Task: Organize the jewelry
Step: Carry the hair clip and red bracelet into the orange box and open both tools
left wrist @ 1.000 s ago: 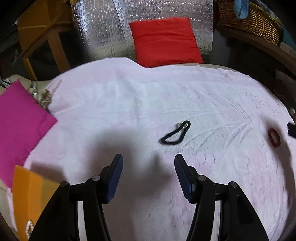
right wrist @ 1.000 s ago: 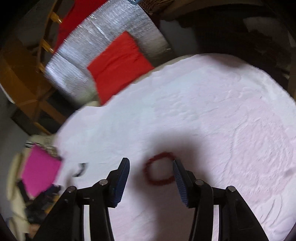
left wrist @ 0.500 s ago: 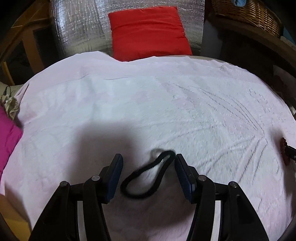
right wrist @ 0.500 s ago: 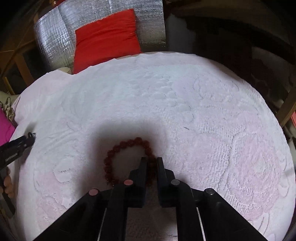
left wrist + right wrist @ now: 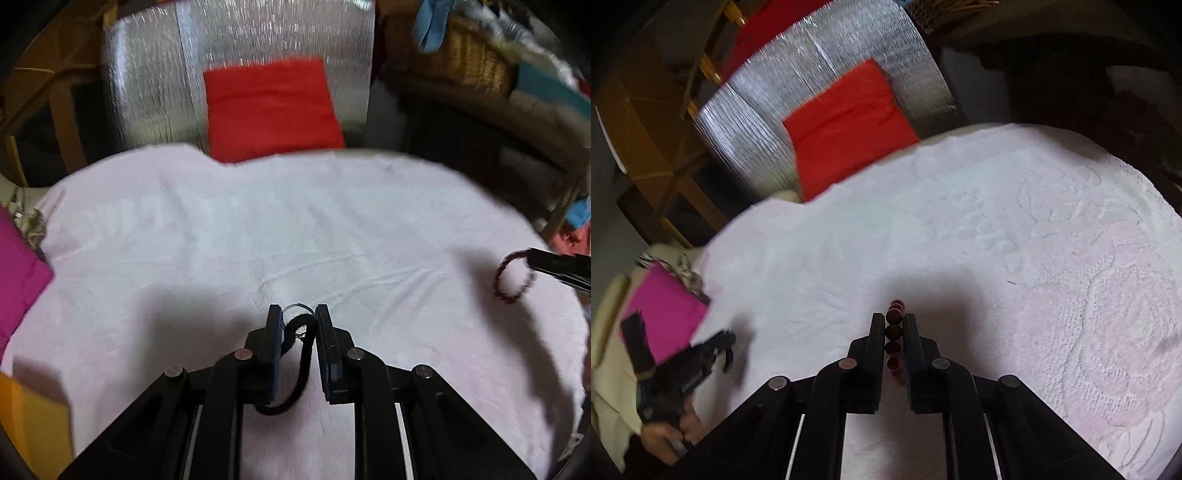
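A black cord bracelet (image 5: pixel 301 354) with a small metal ring sits between the fingers of my left gripper (image 5: pixel 297 314). The jaws are closing and the pads press on the cord, whose tail droops toward the camera. My right gripper (image 5: pixel 893 319) is shut on a dark red bead bracelet (image 5: pixel 894 332), seen edge-on as a row of beads. In the left wrist view that red bracelet (image 5: pixel 513 277) hangs as a loop from the right gripper (image 5: pixel 533 258) at the right edge. The left gripper (image 5: pixel 727 338), held by a hand, shows at the lower left of the right wrist view.
A pale pink towel (image 5: pixel 258 229) covers the round surface. Behind it a red cushion (image 5: pixel 269 110) leans on a silver foil panel (image 5: pixel 155 92). A magenta cushion (image 5: pixel 18 277) and an orange sheet (image 5: pixel 33 417) lie at the left. A wicker basket (image 5: pixel 476 55) stands back right.
The left gripper came forward over the black cord bracelet and closed around it. The right gripper closed on the red bead bracelet and lifted it off the towel.
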